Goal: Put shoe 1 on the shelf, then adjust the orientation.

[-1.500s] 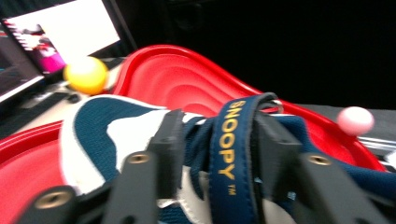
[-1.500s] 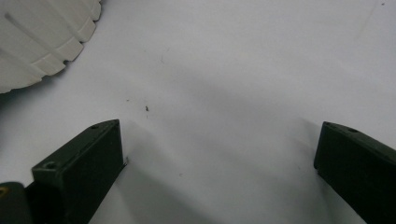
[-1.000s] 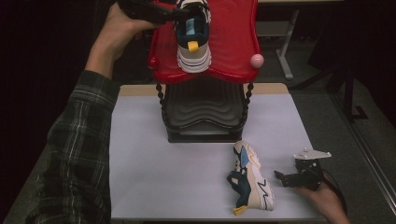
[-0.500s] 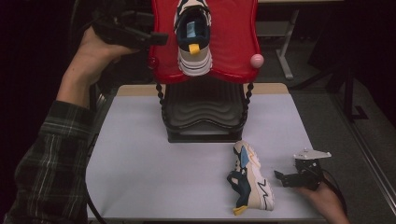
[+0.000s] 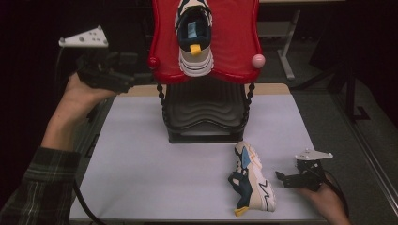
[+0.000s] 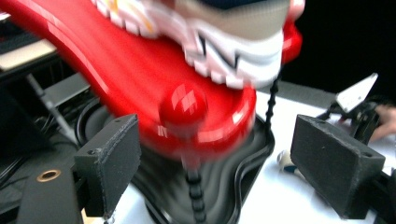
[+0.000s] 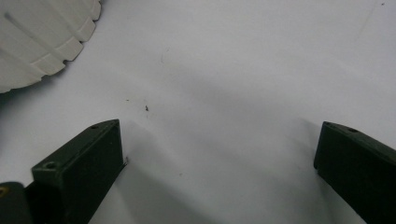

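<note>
Left gripper (image 5: 141,77) hanging beside red rack (image 5: 234,42), jaws spread, just been opening, nothing btwn; right gripper (image 5: 280,177) jaws spread, empty, near sneaker (image 5: 253,180) lying on table (image 5: 141,164); shoe prob light, soft upper, stiff sole; gripping at heel collar looking best.

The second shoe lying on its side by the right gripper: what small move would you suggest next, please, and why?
Probably ease the right gripper toward the shoe on the table and close on it. Its jaws stand open and empty beside the sole, one shoe already sits on the red rack, and the left gripper is empty too.
</note>
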Tool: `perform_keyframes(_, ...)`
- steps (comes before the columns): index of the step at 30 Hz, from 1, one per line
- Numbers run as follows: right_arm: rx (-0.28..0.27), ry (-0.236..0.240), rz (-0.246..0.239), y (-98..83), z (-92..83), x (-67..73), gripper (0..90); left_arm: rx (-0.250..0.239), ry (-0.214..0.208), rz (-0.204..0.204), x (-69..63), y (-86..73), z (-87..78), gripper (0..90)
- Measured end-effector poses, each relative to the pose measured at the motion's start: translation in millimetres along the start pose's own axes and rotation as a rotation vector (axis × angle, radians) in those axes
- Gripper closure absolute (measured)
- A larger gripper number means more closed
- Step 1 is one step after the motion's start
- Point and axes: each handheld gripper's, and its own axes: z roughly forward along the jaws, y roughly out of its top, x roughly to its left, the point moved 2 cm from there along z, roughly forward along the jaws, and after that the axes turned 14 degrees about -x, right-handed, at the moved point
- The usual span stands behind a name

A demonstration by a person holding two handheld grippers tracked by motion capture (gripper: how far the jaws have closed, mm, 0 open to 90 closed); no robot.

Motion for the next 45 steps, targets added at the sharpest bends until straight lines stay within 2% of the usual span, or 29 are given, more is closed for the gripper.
perform_keyframes(2,0.0,0.001,0.0,0.0,0.0,0.0,0.7,0.004,0.007,-0.018,-4.6,-12.1,-4.3,15.4)
perform_keyframes(12,0.001,0.002,0.0,0.1,-0.1,0.0,0.7,0.071,0.047,-0.053,-31.0,-73.1,-19.5,15.4)
perform_keyframes(13,0.001,0.003,-0.001,0.1,-0.1,0.0,0.7,0.075,0.051,-0.054,-33.3,-78.2,-19.6,15.4)
perform_keyframes(14,0.0,0.003,-0.002,0.1,0.0,-0.1,0.7,0.088,0.053,-0.064,-39.8,-92.4,-19.7,15.4)
perform_keyframes(15,0.0,0.003,-0.002,0.1,0.0,-0.1,0.7,0.088,0.053,-0.064,-39.8,-92.4,-19.7,15.4)
perform_keyframes(21,0.003,0.002,-0.001,0.5,0.2,-0.2,0.8,0.142,0.053,-0.101,-58.8,-139.6,-15.3,15.4)
perform_keyframes(26,0.053,0.017,-0.003,5.5,0.1,0.5,1.2,0.172,0.056,-0.142,-66.6,-175.7,-13.7,15.4)
perform_keyframes(28,0.06,0.044,0.012,7.8,-1.8,1.2,8.1,0.186,0.06,-0.159,-69.6,-189.1,-13.3,15.4)
perform_keyframes(31,0.03,0.077,0.014,14.1,-7.8,2.8,15.6,0.217,0.068,-0.165,-74.1,-209.6,-11.4,15.4)
perform_keyframes(33,0.006,0.105,0.018,19.5,-12.3,4.0,24.2,0.239,0.073,-0.175,-76.3,-225.9,-8.6,15.4)
perform_keyframes(36,-0.044,0.144,0.012,28.0,-18.1,5.6,41.3,0.29,0.075,-0.16,-78.5,-244.0,-3.4,15.3)
perform_keyframes(37,-0.075,0.166,0.011,34.7,-21.4,6.3,53.7,0.304,0.068,-0.159,-79.2,-249.7,-1.8,15.3)
perform_keyframes(39,-0.105,0.185,0.001,42.3,-24.7,7.6,65.6,0.322,0.058,-0.177,-79.6,-259.7,1.4,15.1)
perform_keyframes(40,-0.105,0.185,0.001,42.3,-24.7,7.6,65.6,0.332,0.061,-0.179,-79.9,-264.1,3.1,15.1)
perform_keyframes(43,-0.163,0.238,0.002,55.7,-29.2,11.0,80.7,0.352,0.065,-0.184,-79.2,-275.9,7.9,15.1)
perform_keyframes(45,-0.188,0.271,0.002,62.9,-30.5,13.3,85.9,0.371,0.067,-0.179,-78.9,-281.0,10.3,14.5)
